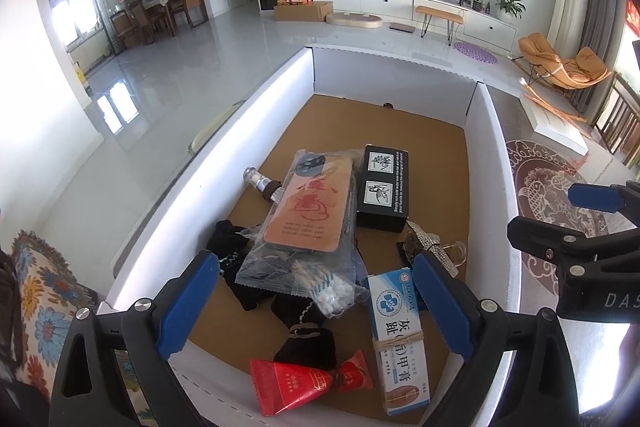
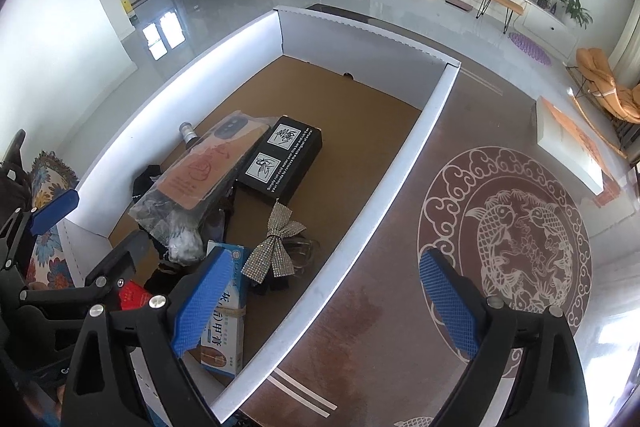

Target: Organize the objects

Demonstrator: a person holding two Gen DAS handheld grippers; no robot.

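box [image 1: 276,83] far half bare | left gripper [image 1: 316,307] spread over clutter | right gripper [image 2: 328,303] spread astride right wall

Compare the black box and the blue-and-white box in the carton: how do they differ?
The black box is dark with two white picture panels; the blue-and-white box is pale with large Chinese characters. The black box is wider and squatter; the blue-and-white box is long and slim. A rubber band wraps the blue-and-white box; the black box has none. The black box lies mid-carton, the other at the near end. Both lie flat on the carton floor.
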